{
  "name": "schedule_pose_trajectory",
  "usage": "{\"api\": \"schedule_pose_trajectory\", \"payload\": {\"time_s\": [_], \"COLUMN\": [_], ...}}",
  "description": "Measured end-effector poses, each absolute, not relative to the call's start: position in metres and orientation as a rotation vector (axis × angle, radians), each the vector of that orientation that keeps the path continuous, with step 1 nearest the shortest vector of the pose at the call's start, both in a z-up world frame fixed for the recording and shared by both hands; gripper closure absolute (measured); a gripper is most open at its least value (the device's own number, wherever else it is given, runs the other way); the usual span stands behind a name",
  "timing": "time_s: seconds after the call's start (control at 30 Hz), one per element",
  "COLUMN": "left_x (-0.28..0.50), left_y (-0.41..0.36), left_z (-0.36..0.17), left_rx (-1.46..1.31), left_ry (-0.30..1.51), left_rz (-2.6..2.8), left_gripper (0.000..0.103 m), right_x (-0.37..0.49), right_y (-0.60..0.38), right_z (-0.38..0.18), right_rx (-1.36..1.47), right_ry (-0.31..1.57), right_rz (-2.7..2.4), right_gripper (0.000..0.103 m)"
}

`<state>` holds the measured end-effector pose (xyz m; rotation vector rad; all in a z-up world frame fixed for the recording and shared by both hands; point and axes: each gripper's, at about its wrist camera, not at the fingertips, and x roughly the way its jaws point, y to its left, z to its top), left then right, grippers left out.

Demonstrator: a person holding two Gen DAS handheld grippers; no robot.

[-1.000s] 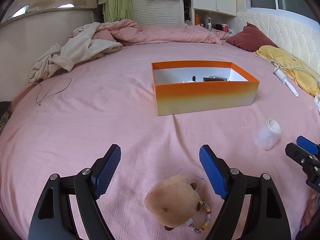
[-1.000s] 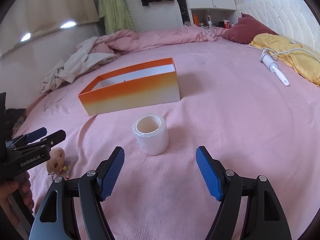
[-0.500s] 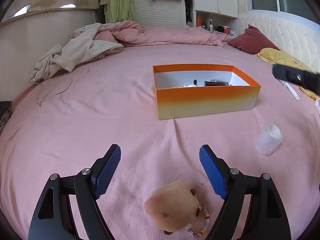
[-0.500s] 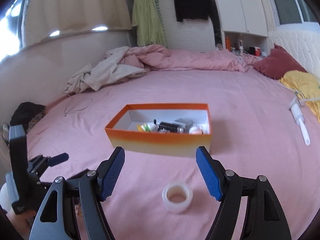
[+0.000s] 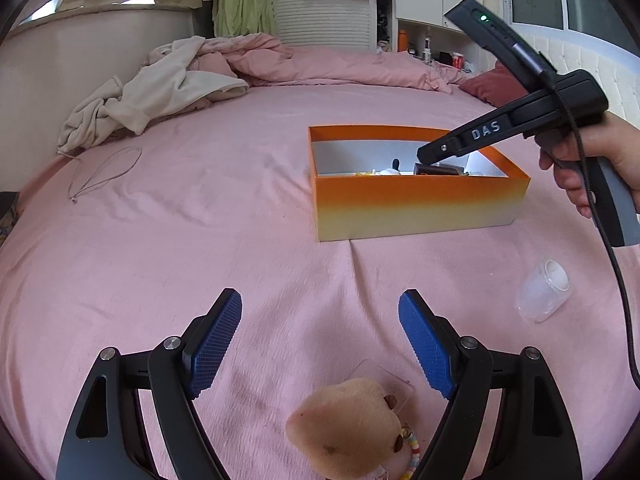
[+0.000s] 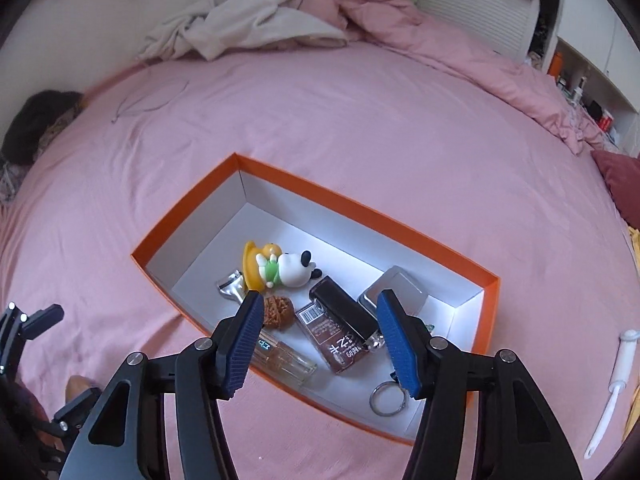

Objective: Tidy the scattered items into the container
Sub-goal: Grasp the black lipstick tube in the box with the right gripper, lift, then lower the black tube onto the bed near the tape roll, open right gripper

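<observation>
The orange box (image 5: 416, 204) stands on the pink bed ahead of my left gripper (image 5: 320, 300). That gripper is open and hangs just beyond a tan plush hamster keychain (image 5: 348, 424). A white tape roll (image 5: 544, 292) lies on its side to the right. A hand holds my right gripper (image 6: 320, 300) above the box (image 6: 360, 216). Its jaws are closing with nothing pressed between the pads. Below it in the box lie a dog figurine (image 6: 288, 268), a walnut (image 6: 278, 310), a black case (image 6: 344, 308) and a silver tin (image 6: 394, 288).
A glass bottle (image 6: 280, 356), a brown packet (image 6: 330, 340) and a key ring (image 6: 386, 400) lie at the box's near side. A white lint roller (image 6: 612, 384) lies right of the box. Beige clothes (image 5: 160, 92) and a cord loop (image 5: 104, 172) lie far left.
My right gripper left the tape roll on the bed, swung up and across to above the box, and its jaws narrowed. The left gripper and the hamster stayed put.
</observation>
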<state>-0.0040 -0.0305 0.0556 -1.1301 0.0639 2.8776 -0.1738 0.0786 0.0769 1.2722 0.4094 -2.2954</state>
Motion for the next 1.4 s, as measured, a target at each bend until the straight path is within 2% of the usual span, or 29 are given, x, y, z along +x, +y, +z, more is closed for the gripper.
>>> {"api": "schedule_pose_trajectory", "payload": {"time_s": [0.03, 0.07, 0.23, 0.3, 0.33, 0.37, 0.63, 0.83, 1.0, 1.2, 1.4], "left_x": [-0.004, -0.005, -0.007, -0.008, -0.009, -0.009, -0.009, -0.008, -0.009, -0.008, -0.004], "left_y": [-0.031, -0.032, -0.04, -0.044, -0.045, -0.047, -0.052, -0.047, -0.044, -0.041, -0.039], "left_z": [0.056, 0.056, 0.056, 0.056, 0.055, 0.055, 0.053, 0.053, 0.051, 0.048, 0.047], "left_rx": [-1.132, -1.134, -1.151, -1.161, -1.165, -1.169, -1.187, -1.189, -1.205, -1.226, -1.225], "left_ry": [0.049, 0.032, -0.06, -0.101, -0.121, -0.14, -0.188, -0.12, -0.081, -0.013, 0.02], "left_rz": [2.874, 2.87, 2.857, 2.852, 2.85, 2.849, 2.854, 2.866, 2.872, 2.89, 2.901], "left_gripper": [0.022, 0.022, 0.022, 0.022, 0.022, 0.022, 0.022, 0.022, 0.022, 0.022, 0.022], "right_x": [-0.178, -0.182, -0.193, -0.199, -0.201, -0.201, -0.194, -0.17, -0.115, -0.029, 0.017], "right_y": [0.075, 0.072, 0.065, 0.07, 0.073, 0.075, 0.096, 0.123, 0.133, 0.125, 0.133], "right_z": [0.072, 0.066, 0.049, 0.046, 0.044, 0.043, 0.056, 0.103, 0.135, 0.112, 0.041], "right_rx": [1.298, 1.326, 1.362, 1.388, 1.41, 1.422, 1.371, 1.183, 1.028, 1.03, 1.221], "right_ry": [0.431, 0.461, 0.617, 0.565, 0.518, 0.478, 0.34, 0.154, 0.066, 0.033, -0.095], "right_rz": [-2.268, -2.248, -2.191, -2.162, -2.137, -2.118, -2.207, -2.357, -2.418, -2.455, -2.447], "right_gripper": [0.066, 0.07, 0.068, 0.07, 0.075, 0.085, 0.085, 0.085, 0.085, 0.085, 0.085]}}
